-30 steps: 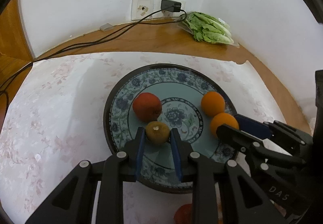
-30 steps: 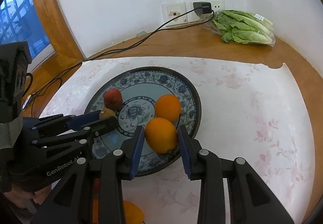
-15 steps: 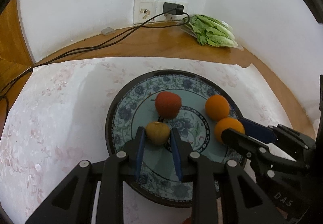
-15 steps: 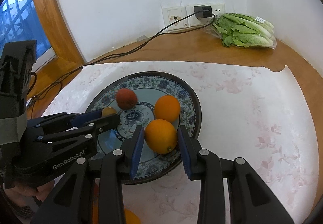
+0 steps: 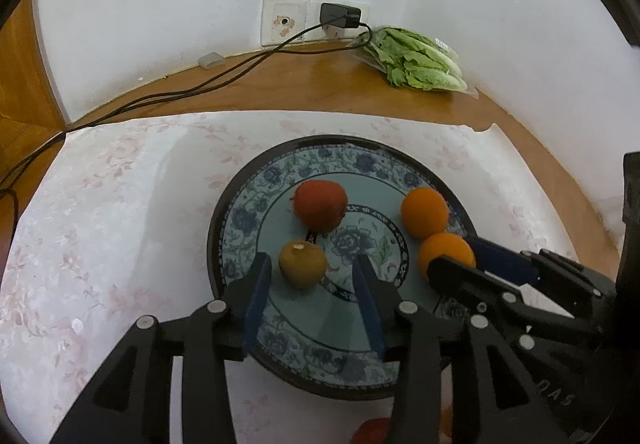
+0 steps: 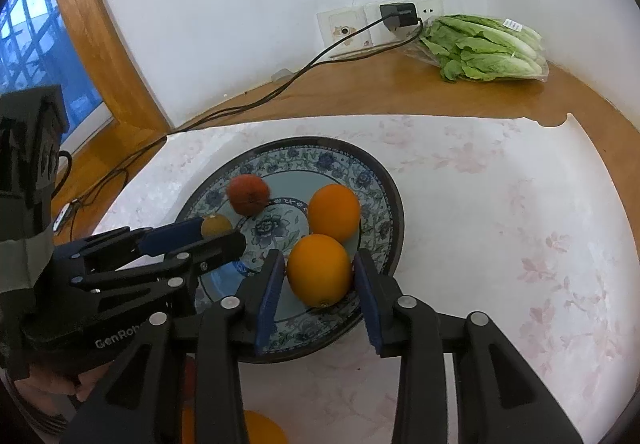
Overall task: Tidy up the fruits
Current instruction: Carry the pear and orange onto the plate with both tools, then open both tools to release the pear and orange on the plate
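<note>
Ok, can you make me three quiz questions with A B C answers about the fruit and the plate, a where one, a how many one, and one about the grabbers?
1. Where is the lettuce?
A. on the plate
B. by the wall near the sockets
C. on the floor

2. How many fruits lie on the plate?
A. two
B. four
C. six

3. How does the left gripper stand around the brownish fruit?
A. clamped tight
B. pads apart from it
C. far away

Answers: 1 B, it lies at the back wall. 2 B, one red, one brownish, two oranges. 3 B, gaps show on both sides.
</note>
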